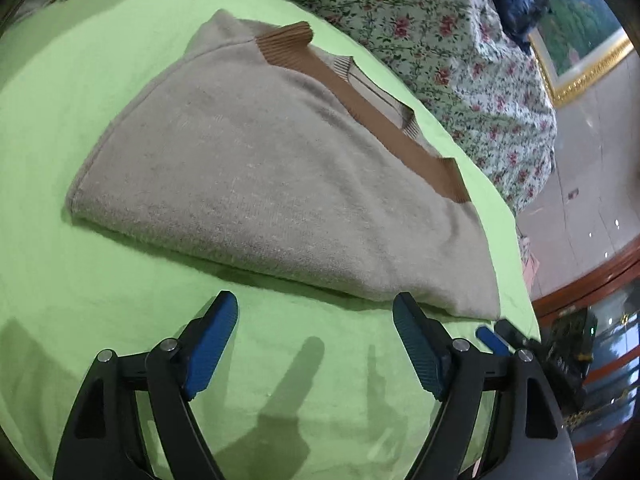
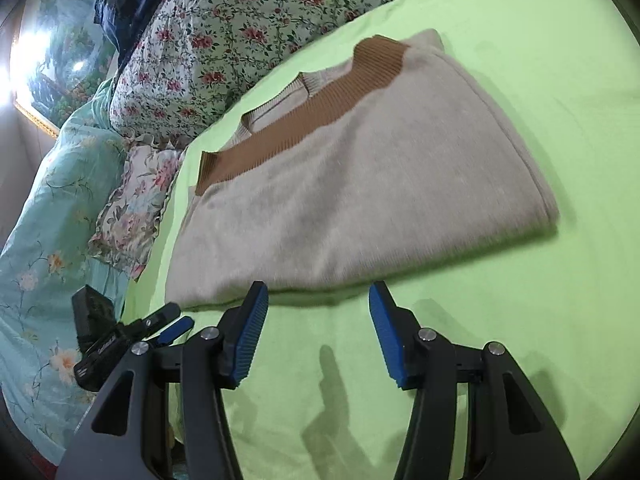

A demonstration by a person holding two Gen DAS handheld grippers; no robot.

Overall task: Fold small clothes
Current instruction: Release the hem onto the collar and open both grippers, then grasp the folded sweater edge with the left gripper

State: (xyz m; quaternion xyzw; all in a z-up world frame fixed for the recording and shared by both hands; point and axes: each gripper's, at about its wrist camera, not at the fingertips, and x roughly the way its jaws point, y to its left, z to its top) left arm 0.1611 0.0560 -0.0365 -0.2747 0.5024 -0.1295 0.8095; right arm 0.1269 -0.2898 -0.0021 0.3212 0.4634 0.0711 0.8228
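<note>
Sweater [image 1: 256,184] lies folded on green sheet [image 1: 100,320], near edge facing both tools. Left gripper [image 1: 314,312] and right gripper [image 2: 314,300] spread, empty. Advice: pinch near corners evenly, lift together, keep edges aligned.

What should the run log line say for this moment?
left gripper: open, empty | right gripper: open, empty | beige sweater: folded on green sheet

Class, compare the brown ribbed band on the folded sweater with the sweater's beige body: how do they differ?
The brown ribbed band is darker, and narrow; the beige body is pale and broad. The band shows clear ribs; the body looks smooth and fuzzy. Both are knit and lie flat on the green sheet.
</note>
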